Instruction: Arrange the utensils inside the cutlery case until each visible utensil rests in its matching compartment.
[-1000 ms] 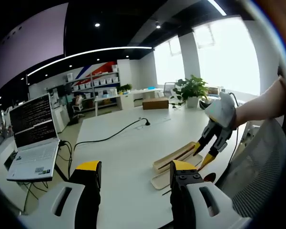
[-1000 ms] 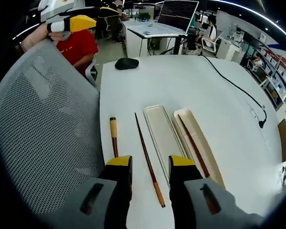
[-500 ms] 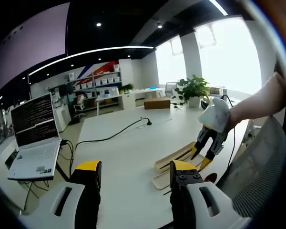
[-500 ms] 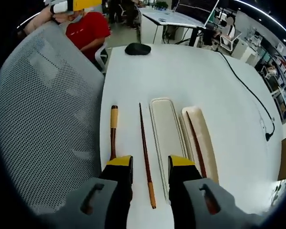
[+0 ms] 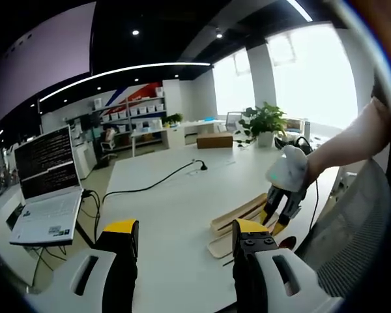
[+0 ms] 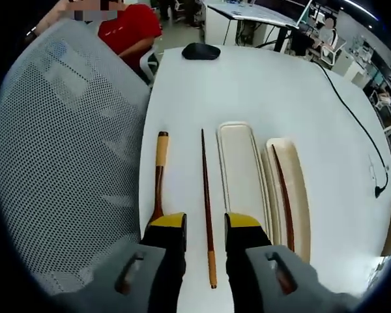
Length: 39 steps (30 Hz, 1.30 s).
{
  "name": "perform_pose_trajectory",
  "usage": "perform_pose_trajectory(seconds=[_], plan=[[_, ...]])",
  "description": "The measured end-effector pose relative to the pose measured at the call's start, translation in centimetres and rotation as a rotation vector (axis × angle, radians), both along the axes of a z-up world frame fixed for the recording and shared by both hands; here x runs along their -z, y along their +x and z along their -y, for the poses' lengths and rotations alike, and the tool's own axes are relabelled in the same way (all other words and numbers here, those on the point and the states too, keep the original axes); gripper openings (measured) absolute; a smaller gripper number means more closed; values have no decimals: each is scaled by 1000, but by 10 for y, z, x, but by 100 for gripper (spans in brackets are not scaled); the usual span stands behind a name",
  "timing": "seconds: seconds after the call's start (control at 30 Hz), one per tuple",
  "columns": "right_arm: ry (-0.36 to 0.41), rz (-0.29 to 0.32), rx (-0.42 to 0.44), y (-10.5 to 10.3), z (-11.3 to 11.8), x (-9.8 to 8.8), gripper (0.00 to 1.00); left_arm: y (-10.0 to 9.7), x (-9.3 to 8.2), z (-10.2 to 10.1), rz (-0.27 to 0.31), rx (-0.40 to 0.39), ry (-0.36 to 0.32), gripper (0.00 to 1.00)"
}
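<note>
On the white table (image 6: 260, 85) a dark red chopstick (image 6: 206, 189) lies loose beside a spoon with a yellow handle (image 6: 159, 166). To their right sit the two cream halves of the cutlery case: a bare tray (image 6: 241, 173), and a second tray (image 6: 298, 189) holding another chopstick (image 6: 283, 195). My right gripper (image 6: 204, 225) is open and hovers over the loose chopstick's near end, one jaw on each side. In the left gripper view, the right gripper (image 5: 277, 218) hangs over the case (image 5: 238, 220). My left gripper (image 5: 184, 235) is open, holds nothing and stays well short of the case.
A grey mesh chair back (image 6: 65, 163) stands against the table edge beside the spoon. A black mouse (image 6: 201, 51) lies at the far end. A black cable (image 5: 153, 184) crosses the table, and a laptop (image 5: 44, 195) sits on a side desk. A person in red (image 6: 133, 26) stands beyond.
My right gripper has come down and forward over the loose chopstick, which now lies between its jaws. The left gripper has stayed put.
</note>
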State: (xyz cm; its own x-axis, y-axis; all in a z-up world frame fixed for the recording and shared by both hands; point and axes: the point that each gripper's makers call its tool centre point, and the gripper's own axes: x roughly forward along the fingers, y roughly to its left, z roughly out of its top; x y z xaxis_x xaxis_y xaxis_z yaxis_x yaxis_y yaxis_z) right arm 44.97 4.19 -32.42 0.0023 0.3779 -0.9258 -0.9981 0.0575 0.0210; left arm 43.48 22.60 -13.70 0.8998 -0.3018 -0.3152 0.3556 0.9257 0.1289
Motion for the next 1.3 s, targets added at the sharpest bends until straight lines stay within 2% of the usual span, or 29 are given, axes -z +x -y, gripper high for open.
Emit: perform_pose_trajectory(seconds=[0.43, 0.57, 1.13, 1.3], plan=[[-58, -33, -50, -6, 0, 22, 16, 0, 2, 1, -7, 2, 2, 59], [-75, -32, -75, -6, 1, 25, 15, 0, 2, 0, -9, -2, 1, 59], [-102, -53, -80, -2, -5, 36, 15, 1, 3, -1, -9, -7, -2, 59], [-126, -35, -94, -1, -5, 38, 15, 1, 2, -1, -9, -6, -5, 59]])
